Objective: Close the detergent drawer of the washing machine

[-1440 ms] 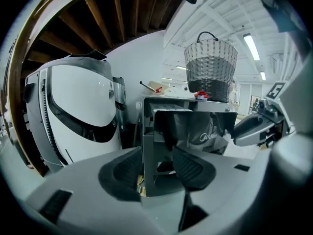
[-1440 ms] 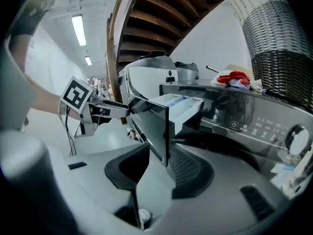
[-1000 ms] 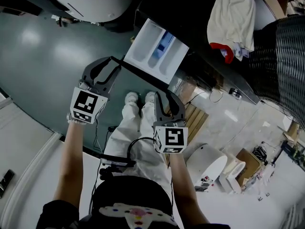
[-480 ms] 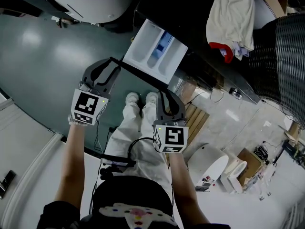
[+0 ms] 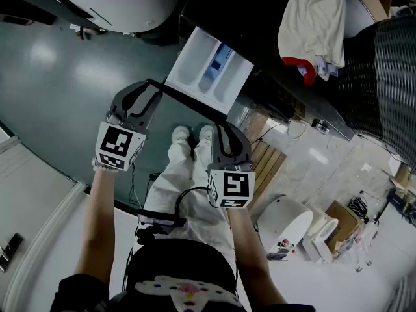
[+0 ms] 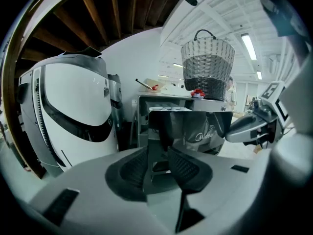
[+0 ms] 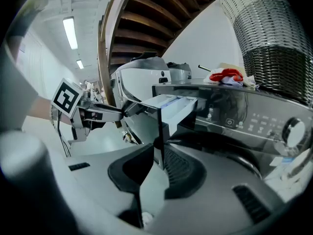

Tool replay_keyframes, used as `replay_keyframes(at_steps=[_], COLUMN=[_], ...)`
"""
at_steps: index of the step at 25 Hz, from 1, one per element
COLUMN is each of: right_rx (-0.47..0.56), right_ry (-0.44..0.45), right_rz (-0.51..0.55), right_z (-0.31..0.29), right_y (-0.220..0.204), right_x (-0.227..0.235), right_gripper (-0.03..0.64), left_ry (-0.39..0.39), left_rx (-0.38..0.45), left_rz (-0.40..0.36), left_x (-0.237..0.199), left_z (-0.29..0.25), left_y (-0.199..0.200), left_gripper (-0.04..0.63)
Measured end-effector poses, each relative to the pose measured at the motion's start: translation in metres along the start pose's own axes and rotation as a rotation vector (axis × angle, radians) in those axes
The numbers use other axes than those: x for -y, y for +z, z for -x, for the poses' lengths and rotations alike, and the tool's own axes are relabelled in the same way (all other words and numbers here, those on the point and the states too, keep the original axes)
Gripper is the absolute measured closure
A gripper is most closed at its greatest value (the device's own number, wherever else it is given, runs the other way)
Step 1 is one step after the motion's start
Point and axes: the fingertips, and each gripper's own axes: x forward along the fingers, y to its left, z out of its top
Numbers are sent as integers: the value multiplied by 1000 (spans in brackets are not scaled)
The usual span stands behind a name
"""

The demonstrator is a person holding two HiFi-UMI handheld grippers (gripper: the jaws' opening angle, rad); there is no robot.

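Left claw (image 5: 151, 83) and right claw (image 5: 219, 126) each pinch one end of the dark front panel (image 5: 188, 100) of the detergent drawer (image 5: 209, 67). It juts from the washing machine (image 7: 254, 124) straight ahead of us, so we judge an even push inward along its length.

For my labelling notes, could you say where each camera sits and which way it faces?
Head view: on the head, steeply down at the open drawer; arms, legs, left gripper, right gripper show.
Left gripper view: on that gripper, along its jaws gripping the drawer front; right gripper shows.
Right gripper view: same, at the front's other end; left gripper shows.
Shared: drawer.
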Motion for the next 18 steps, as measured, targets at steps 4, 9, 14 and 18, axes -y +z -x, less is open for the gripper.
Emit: replay_keyframes(at_steps=[4, 9, 14, 18], right_rx=[1, -2, 2, 2], right_ry=[-3, -9, -21, -26], right_rz=[0, -5, -12, -9], right_z=[-1, -1, -2, -3], right_y=[1, 2, 3, 3], right_x=[-1, 1, 2, 4], right_gripper=[549, 549, 551, 551], left_ry=[4, 4, 4, 4], left_rx=[-1, -4, -3, -4], left_rz=[2, 4, 6, 0], left_x=[-2, -1, -2, -3], left_z=[0, 0, -2, -4], left_y=[1, 2, 2, 3], left_gripper=[459, 459, 459, 459])
